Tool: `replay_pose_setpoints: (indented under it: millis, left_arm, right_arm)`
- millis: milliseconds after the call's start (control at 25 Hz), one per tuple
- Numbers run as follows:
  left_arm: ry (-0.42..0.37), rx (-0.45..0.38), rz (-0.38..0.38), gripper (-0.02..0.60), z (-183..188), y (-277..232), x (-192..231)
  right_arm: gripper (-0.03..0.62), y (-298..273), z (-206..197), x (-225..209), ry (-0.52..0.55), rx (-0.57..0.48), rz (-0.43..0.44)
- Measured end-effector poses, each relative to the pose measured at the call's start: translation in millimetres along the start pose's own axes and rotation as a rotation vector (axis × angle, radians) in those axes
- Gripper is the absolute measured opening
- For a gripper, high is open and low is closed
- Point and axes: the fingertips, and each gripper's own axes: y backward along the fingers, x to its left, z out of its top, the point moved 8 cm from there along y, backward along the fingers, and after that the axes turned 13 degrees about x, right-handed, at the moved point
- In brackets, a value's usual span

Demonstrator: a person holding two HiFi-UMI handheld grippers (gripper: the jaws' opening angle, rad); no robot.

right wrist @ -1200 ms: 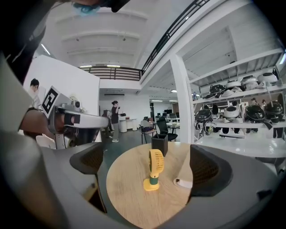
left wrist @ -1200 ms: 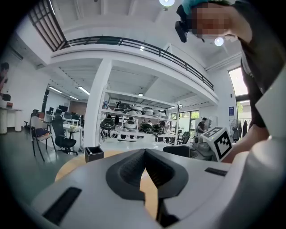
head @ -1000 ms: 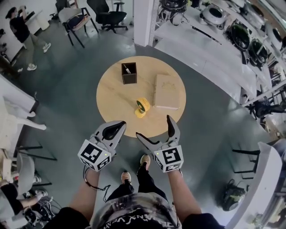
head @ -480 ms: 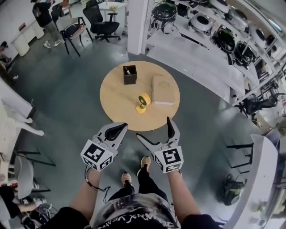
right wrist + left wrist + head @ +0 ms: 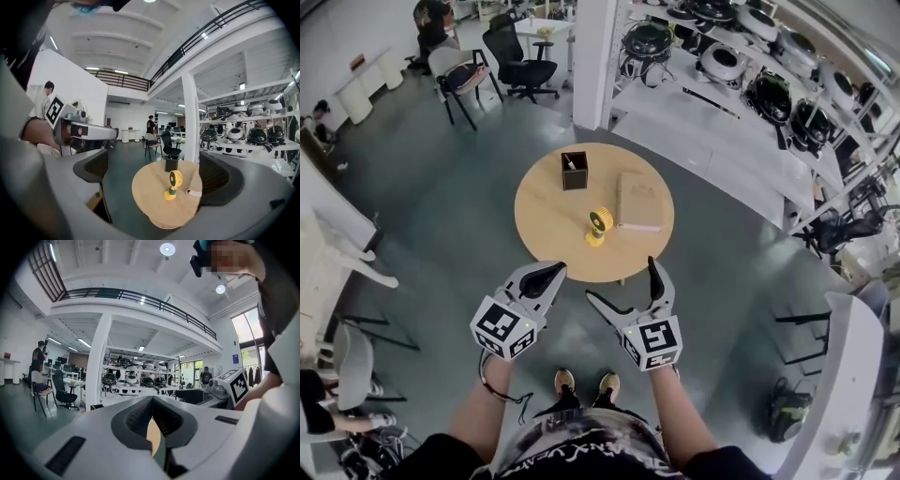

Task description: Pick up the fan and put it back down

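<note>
A small yellow fan (image 5: 599, 225) stands upright on its base near the middle of a round wooden table (image 5: 548, 216). In the right gripper view the fan (image 5: 173, 183) shows between the jaws but well ahead of them, untouched. My right gripper (image 5: 623, 284) is open and empty, held off the table's near edge, above the floor. My left gripper (image 5: 548, 272) hovers beside it with its jaws pressed together on nothing. In the left gripper view the left gripper (image 5: 152, 404) shows only a sliver of table behind its closed jaws.
On the table, a black open box (image 5: 575, 170) stands behind the fan and a flat beige book (image 5: 638, 201) lies to its right. A white pillar (image 5: 595, 56) and shelves of round helmet-like items (image 5: 741, 75) stand beyond. Office chairs (image 5: 520, 47) are at the back left.
In the head view the table and fan have shrunk and drifted farther from the grippers. The person's feet have come together. Both grippers keep their states.
</note>
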Motion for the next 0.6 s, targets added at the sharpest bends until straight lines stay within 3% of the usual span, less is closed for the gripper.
replay_pose_setpoints:
  millis: [600]
  left_arm:
    - [-0.005,0.005,0.016,0.017,7,-8,-16]
  right_arm:
    - [0.585,12,10,-10,0.023,-0.026,0.024]
